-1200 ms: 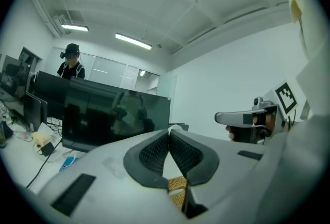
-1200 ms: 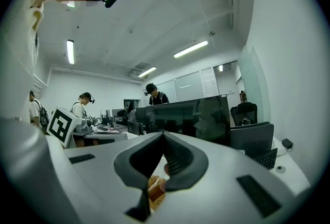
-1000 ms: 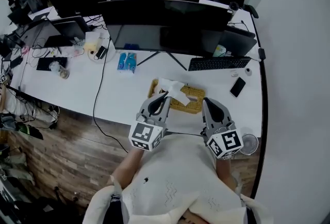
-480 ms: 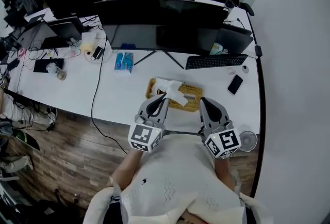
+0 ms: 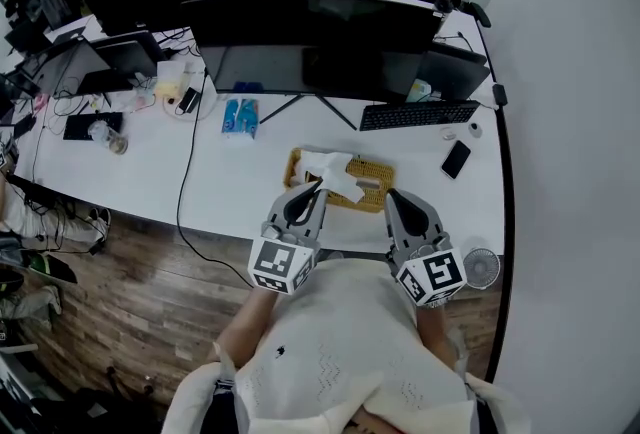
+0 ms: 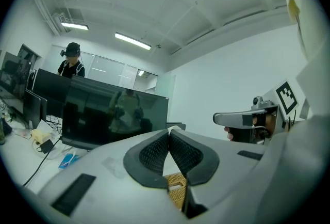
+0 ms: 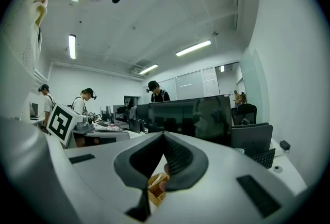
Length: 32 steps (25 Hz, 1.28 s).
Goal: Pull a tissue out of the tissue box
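A woven straw tissue box (image 5: pixel 372 190) lies on the white desk (image 5: pixel 230 184), and a white tissue (image 5: pixel 333 168) sticks out of its top. My left gripper (image 5: pixel 318 186) hovers at the box's near left corner, shut, its tip close to the tissue but holding nothing. My right gripper (image 5: pixel 391 194) hangs by the box's near right end, also shut and empty. In the left gripper view the pads (image 6: pixel 154 152) meet, with the box (image 6: pixel 176 188) showing below them. The right gripper view shows closed jaws over the box (image 7: pixel 154 187).
Large dark monitors (image 5: pixel 320 52) stand behind the box, with a keyboard (image 5: pixel 418 114) and a phone (image 5: pixel 455 160) to the right. A blue packet (image 5: pixel 241 118) and a black cable (image 5: pixel 188 192) lie on the left. A small fan (image 5: pixel 482 269) sits by the near right edge.
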Each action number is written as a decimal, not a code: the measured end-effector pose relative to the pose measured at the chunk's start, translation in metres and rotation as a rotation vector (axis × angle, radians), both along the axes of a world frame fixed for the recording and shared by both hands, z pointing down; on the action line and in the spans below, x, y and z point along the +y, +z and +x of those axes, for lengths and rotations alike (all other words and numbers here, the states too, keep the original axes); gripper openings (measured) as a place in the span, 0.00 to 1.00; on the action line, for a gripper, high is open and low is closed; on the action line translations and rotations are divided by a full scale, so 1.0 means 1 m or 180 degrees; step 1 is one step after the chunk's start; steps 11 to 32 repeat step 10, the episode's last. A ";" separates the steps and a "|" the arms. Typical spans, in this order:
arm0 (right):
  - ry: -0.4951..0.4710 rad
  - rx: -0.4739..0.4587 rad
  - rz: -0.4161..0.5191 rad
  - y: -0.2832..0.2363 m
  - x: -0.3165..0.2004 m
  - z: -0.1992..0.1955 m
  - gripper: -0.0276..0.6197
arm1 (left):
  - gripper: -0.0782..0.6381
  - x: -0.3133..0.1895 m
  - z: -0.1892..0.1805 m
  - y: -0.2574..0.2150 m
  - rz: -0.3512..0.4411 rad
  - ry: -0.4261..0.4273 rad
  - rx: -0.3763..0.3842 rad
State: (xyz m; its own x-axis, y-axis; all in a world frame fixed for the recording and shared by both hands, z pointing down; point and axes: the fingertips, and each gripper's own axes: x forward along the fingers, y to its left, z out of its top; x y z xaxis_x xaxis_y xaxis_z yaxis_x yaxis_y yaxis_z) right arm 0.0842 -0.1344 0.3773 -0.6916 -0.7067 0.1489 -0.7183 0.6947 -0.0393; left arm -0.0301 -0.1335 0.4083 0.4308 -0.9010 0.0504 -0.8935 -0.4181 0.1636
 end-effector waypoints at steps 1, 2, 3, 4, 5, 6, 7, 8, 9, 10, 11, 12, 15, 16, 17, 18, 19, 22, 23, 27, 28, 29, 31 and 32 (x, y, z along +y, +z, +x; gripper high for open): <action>-0.0013 0.0006 -0.0001 0.001 0.001 0.000 0.04 | 0.13 0.001 0.000 0.001 -0.0007 0.0000 -0.0001; -0.0026 0.0012 -0.0001 0.001 0.002 0.000 0.04 | 0.13 0.001 0.000 0.002 -0.0013 0.0001 0.0000; -0.0035 0.0017 -0.0002 0.002 0.002 -0.001 0.04 | 0.13 0.002 0.001 0.002 -0.0017 0.0005 0.0000; -0.0038 0.0020 -0.0006 0.002 0.002 -0.001 0.04 | 0.13 0.002 0.001 0.003 -0.0018 0.0010 -0.0001; -0.0038 0.0020 -0.0015 0.003 0.003 -0.002 0.04 | 0.13 0.002 0.001 0.003 -0.0018 0.0012 -0.0003; -0.0045 0.0020 -0.0023 0.004 0.003 -0.003 0.04 | 0.13 0.003 0.000 0.004 -0.0020 0.0012 -0.0004; -0.0058 0.0021 -0.0026 0.004 0.004 -0.005 0.04 | 0.13 0.004 -0.001 0.004 -0.0023 0.0010 -0.0006; -0.0071 0.0022 -0.0027 0.005 0.005 -0.006 0.04 | 0.13 0.004 -0.002 0.005 -0.0027 0.0007 -0.0009; -0.0080 0.0022 -0.0027 0.005 0.005 -0.007 0.04 | 0.13 0.004 -0.003 0.005 -0.0029 0.0005 -0.0014; -0.0089 0.0023 -0.0025 0.005 0.006 -0.008 0.04 | 0.13 0.004 -0.004 0.005 -0.0031 0.0003 -0.0019; -0.0089 0.0023 -0.0025 0.005 0.006 -0.008 0.04 | 0.13 0.004 -0.004 0.005 -0.0031 0.0003 -0.0019; -0.0089 0.0023 -0.0025 0.005 0.006 -0.008 0.04 | 0.13 0.004 -0.004 0.005 -0.0031 0.0003 -0.0019; -0.0089 0.0023 -0.0025 0.005 0.006 -0.008 0.04 | 0.13 0.004 -0.004 0.005 -0.0031 0.0003 -0.0019; -0.0089 0.0023 -0.0025 0.005 0.006 -0.008 0.04 | 0.13 0.004 -0.004 0.005 -0.0031 0.0003 -0.0019; -0.0089 0.0023 -0.0025 0.005 0.006 -0.008 0.04 | 0.13 0.004 -0.004 0.005 -0.0031 0.0003 -0.0019; -0.0089 0.0023 -0.0025 0.005 0.006 -0.008 0.04 | 0.13 0.004 -0.004 0.005 -0.0031 0.0003 -0.0019; -0.0089 0.0023 -0.0025 0.005 0.006 -0.008 0.04 | 0.13 0.004 -0.004 0.005 -0.0031 0.0003 -0.0019; -0.0089 0.0023 -0.0025 0.005 0.006 -0.008 0.04 | 0.13 0.004 -0.004 0.005 -0.0031 0.0003 -0.0019; -0.0089 0.0023 -0.0025 0.005 0.006 -0.008 0.04 | 0.13 0.004 -0.004 0.005 -0.0031 0.0003 -0.0019; -0.0089 0.0023 -0.0025 0.005 0.006 -0.008 0.04 | 0.13 0.004 -0.004 0.005 -0.0031 0.0003 -0.0019; -0.0089 0.0023 -0.0025 0.005 0.006 -0.008 0.04 | 0.13 0.004 -0.004 0.005 -0.0031 0.0003 -0.0019; -0.0089 0.0023 -0.0025 0.005 0.006 -0.008 0.04 | 0.13 0.004 -0.004 0.005 -0.0031 0.0003 -0.0019; -0.0089 0.0023 -0.0025 0.005 0.006 -0.008 0.04 | 0.13 0.004 -0.004 0.005 -0.0031 0.0003 -0.0019; -0.0089 0.0023 -0.0025 0.005 0.006 -0.008 0.04 | 0.13 0.004 -0.004 0.005 -0.0031 0.0003 -0.0019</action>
